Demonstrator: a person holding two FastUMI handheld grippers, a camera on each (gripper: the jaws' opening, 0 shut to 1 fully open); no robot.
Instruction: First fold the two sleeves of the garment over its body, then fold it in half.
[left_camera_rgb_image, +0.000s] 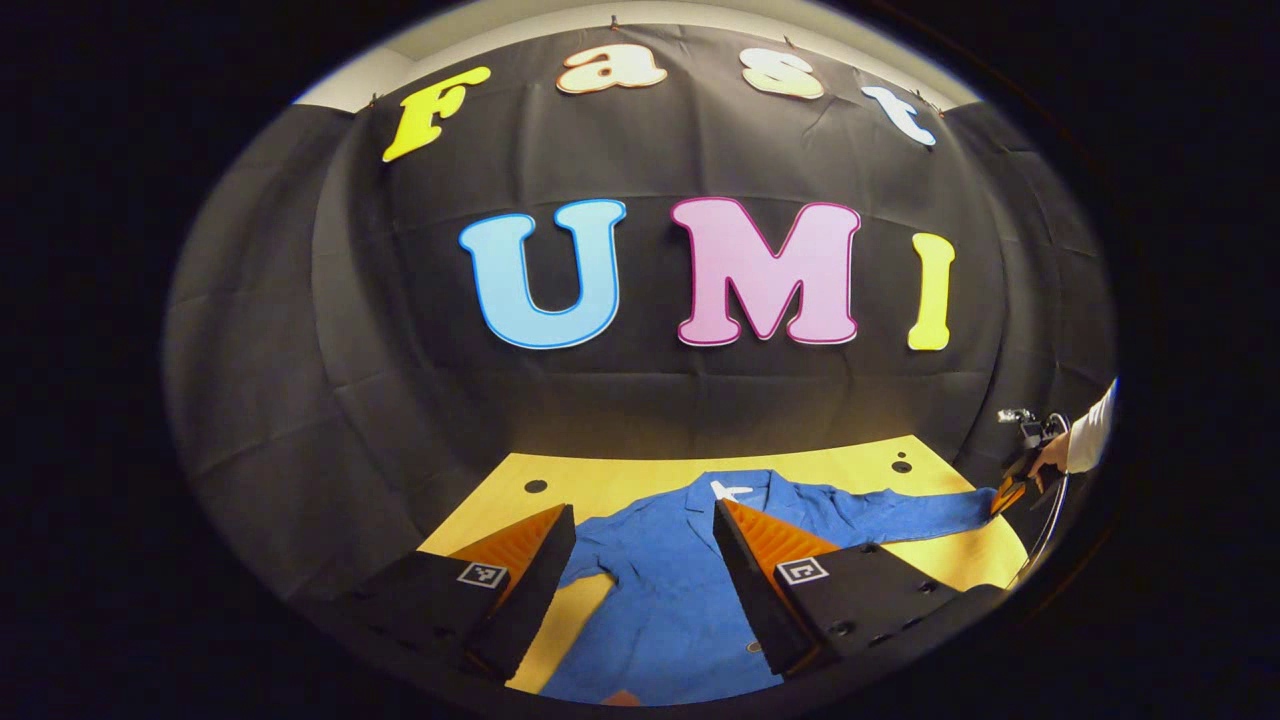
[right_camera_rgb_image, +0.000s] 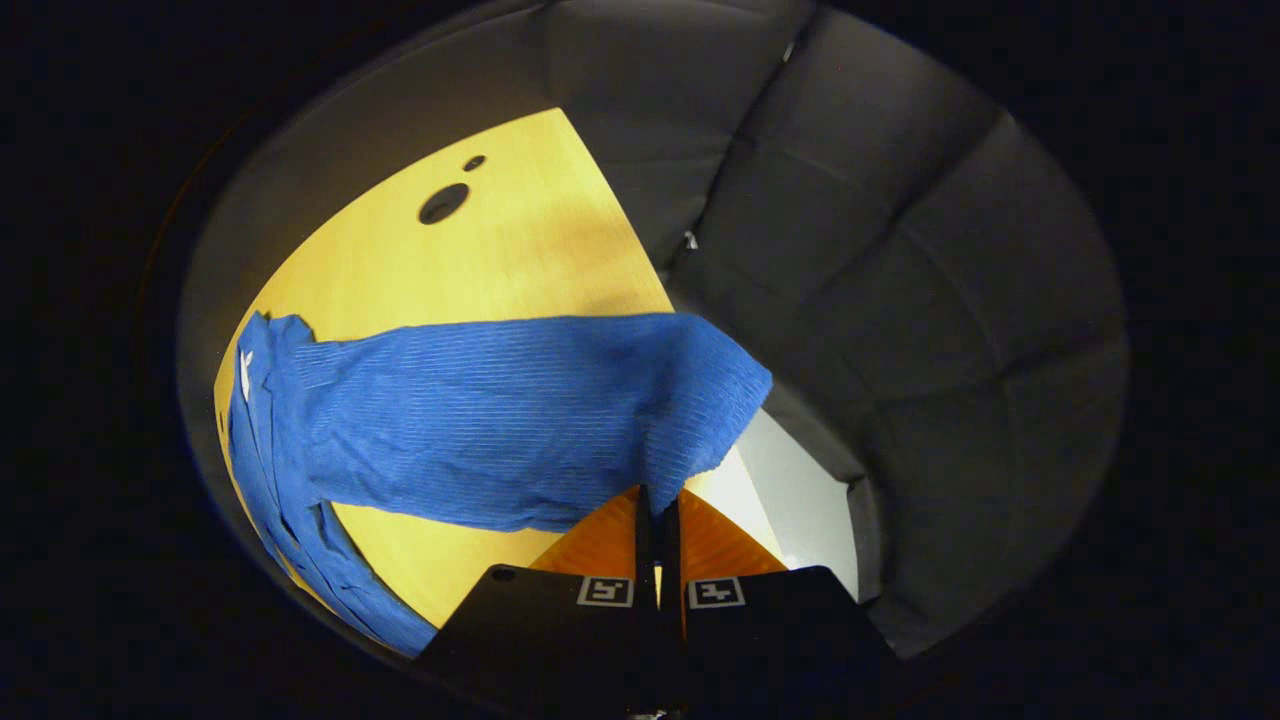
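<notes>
Right gripper pinches blue garment's sleeve; left gripper gapes

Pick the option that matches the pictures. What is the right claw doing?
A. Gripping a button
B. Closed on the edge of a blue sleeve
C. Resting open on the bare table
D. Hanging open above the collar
B: in the right gripper view the right claw has its two fingers pressed together on the cuff edge of the blue sleeve.

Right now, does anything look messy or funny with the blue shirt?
Nothing looks damaged. The blue shirt lies spread on the yellow table. One sleeve stretches sideways, its cuff hanging past the table edge, pinched in the right hand-held gripper.
</notes>
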